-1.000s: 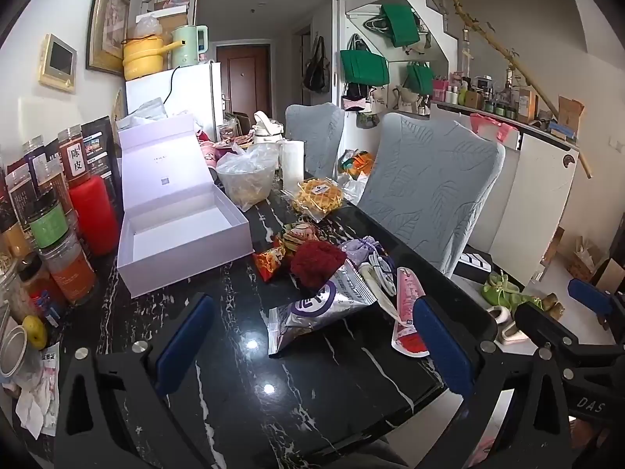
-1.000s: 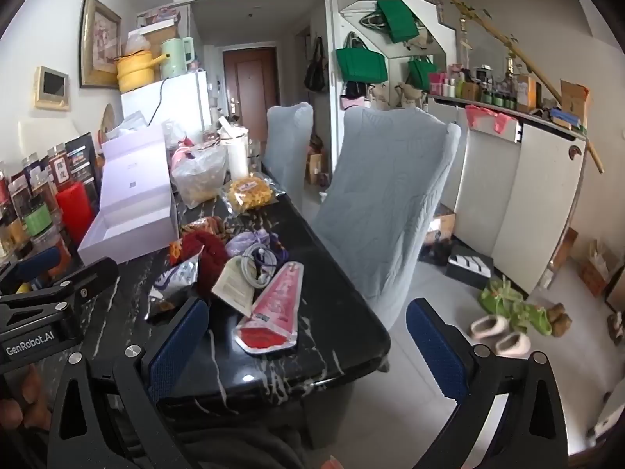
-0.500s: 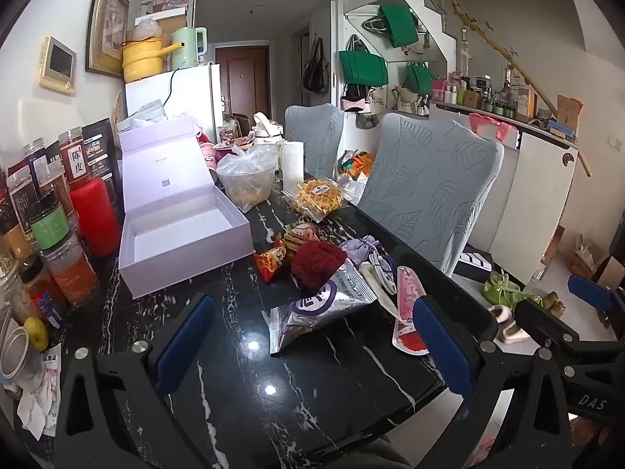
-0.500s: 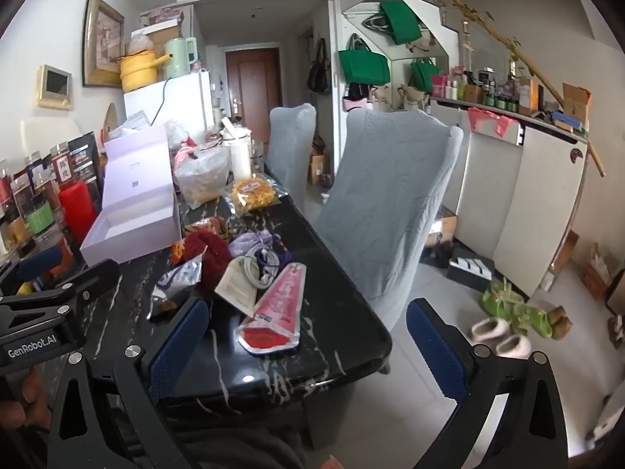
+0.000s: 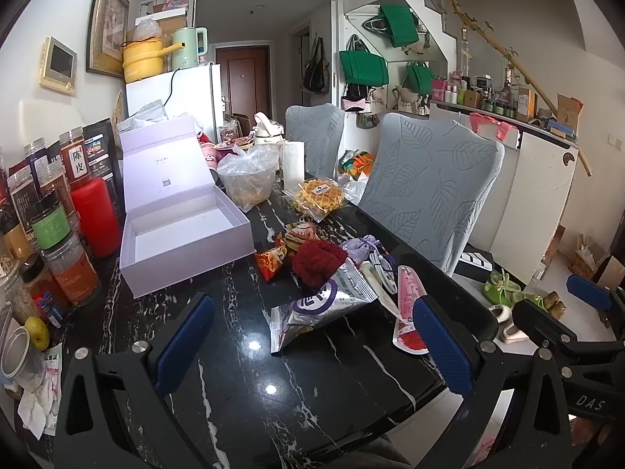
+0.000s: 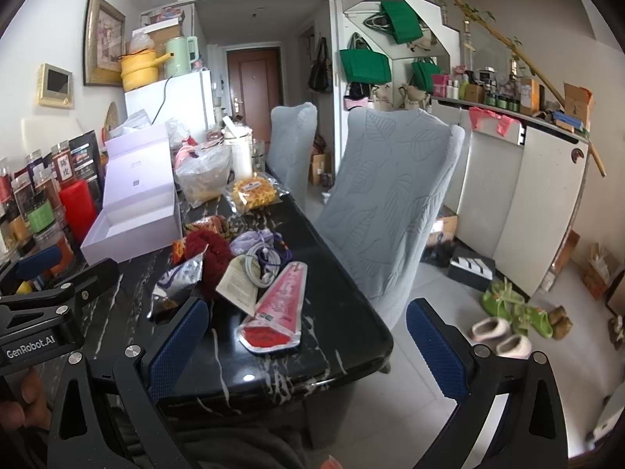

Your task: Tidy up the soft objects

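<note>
On the black marble table lies a heap of soft things: a dark red knitted piece, a lilac pouch, a silver and purple snack bag, a pink packet and a white cable. An open lilac box stands empty to the left of the heap. My left gripper hovers open before the snack bag. My right gripper is open near the table's right corner, empty.
Jars and bottles line the table's left edge beside a red canister. A bag of waffles and a plastic bag sit further back. Two grey chairs flank the right side. Shoes lie on the floor.
Both views have shifted only slightly; the right gripper has drifted a little forward toward the table. Nothing on the table has moved.
</note>
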`<state>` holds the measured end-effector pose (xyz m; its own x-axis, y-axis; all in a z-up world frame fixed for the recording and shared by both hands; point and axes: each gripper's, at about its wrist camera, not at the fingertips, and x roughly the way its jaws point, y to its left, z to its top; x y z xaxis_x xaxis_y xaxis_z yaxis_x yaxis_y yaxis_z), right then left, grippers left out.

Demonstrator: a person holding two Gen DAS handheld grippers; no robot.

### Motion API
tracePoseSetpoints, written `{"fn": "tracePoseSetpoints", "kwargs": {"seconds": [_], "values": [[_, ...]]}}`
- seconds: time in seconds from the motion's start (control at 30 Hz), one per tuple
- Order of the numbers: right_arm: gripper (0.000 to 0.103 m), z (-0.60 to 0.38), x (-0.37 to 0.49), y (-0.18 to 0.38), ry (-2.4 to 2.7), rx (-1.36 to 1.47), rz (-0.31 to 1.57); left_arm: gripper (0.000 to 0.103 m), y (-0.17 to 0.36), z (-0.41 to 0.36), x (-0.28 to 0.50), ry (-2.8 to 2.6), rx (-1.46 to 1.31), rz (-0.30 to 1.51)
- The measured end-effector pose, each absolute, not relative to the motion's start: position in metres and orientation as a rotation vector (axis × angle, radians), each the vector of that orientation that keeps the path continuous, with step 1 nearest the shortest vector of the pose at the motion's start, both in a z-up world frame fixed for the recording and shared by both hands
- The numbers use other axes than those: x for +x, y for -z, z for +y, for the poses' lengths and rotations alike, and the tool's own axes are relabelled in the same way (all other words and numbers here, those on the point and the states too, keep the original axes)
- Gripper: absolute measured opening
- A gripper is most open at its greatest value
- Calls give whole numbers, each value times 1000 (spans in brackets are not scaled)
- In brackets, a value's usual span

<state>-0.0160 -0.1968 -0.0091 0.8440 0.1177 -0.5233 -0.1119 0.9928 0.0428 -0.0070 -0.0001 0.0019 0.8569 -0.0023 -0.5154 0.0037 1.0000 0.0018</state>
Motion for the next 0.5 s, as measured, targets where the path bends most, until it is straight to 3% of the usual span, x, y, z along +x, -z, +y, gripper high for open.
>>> {"fn": "tracePoseSetpoints", "kwargs": {"seconds": [0.5], "values": [[103,-194,-16,12,-124,6,558,103,-2,0,-7,4,2,543]]}}
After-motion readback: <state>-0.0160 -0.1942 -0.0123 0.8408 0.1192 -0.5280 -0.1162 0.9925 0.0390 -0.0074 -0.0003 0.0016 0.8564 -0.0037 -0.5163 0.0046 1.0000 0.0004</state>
